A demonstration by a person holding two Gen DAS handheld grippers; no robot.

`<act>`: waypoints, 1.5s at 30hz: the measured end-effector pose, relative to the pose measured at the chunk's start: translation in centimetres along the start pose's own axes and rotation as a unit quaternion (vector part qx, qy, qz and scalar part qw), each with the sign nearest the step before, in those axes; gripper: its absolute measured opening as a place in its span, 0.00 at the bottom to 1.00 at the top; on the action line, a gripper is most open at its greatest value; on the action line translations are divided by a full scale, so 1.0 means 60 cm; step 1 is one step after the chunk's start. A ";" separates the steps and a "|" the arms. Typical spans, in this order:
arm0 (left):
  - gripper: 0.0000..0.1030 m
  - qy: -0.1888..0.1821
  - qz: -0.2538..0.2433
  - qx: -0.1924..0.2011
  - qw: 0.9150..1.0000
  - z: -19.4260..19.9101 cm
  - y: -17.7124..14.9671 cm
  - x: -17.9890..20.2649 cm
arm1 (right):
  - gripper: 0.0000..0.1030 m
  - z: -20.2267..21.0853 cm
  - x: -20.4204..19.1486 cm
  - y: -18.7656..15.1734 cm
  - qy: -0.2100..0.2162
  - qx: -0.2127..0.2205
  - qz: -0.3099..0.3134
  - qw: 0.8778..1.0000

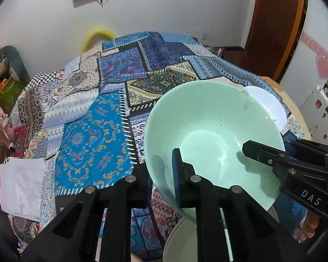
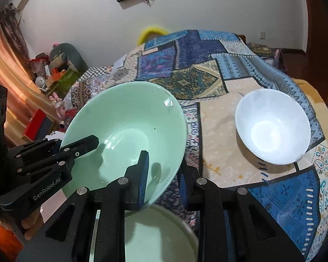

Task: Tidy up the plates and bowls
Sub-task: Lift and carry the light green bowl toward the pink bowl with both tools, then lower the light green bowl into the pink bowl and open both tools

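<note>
Both tongs, left (image 1: 161,174) and right (image 2: 161,174), clamp opposite rims of the green bowl (image 2: 129,135), held above the desk's near edge; uneven pulling could make it slip onto the plate (image 2: 159,235) below.

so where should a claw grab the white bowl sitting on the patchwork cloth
Take the glossy white ceramic bowl by its thin rim, one finger inside and one outside the wall. It sits upright and apart from the mint green bowl, so the near right edge is open; coming from above suits the flared wall.
</note>
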State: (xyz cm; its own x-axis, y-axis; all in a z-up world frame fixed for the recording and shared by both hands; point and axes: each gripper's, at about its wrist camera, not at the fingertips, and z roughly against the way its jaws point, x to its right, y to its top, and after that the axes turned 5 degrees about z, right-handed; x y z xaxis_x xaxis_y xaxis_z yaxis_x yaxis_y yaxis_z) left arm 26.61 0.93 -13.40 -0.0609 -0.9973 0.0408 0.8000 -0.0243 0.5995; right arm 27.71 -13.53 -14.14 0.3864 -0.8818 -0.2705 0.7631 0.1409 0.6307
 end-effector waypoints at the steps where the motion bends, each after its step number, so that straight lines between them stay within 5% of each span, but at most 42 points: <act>1: 0.14 0.000 0.003 0.004 1.000 0.012 -0.003 -0.005 | 0.22 0.004 -0.006 -0.001 0.002 0.002 0.002 1.000; 24: 0.14 0.030 0.067 0.057 0.996 0.193 -0.110 -0.122 | 0.22 0.037 -0.165 -0.040 0.054 0.020 0.058 0.997; 45: 0.14 0.047 0.108 0.045 0.992 0.216 -0.205 -0.199 | 0.22 -0.012 -0.239 -0.106 0.091 -0.022 0.070 0.993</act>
State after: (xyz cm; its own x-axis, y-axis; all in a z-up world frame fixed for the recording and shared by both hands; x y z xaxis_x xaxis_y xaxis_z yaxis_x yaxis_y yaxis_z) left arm 9.77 14.04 -10.91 0.1656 -0.9808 0.1030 0.7316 0.1922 0.6541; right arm 17.69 -1.47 -14.81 0.5743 -0.7565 -0.3129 0.7159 0.2785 0.6403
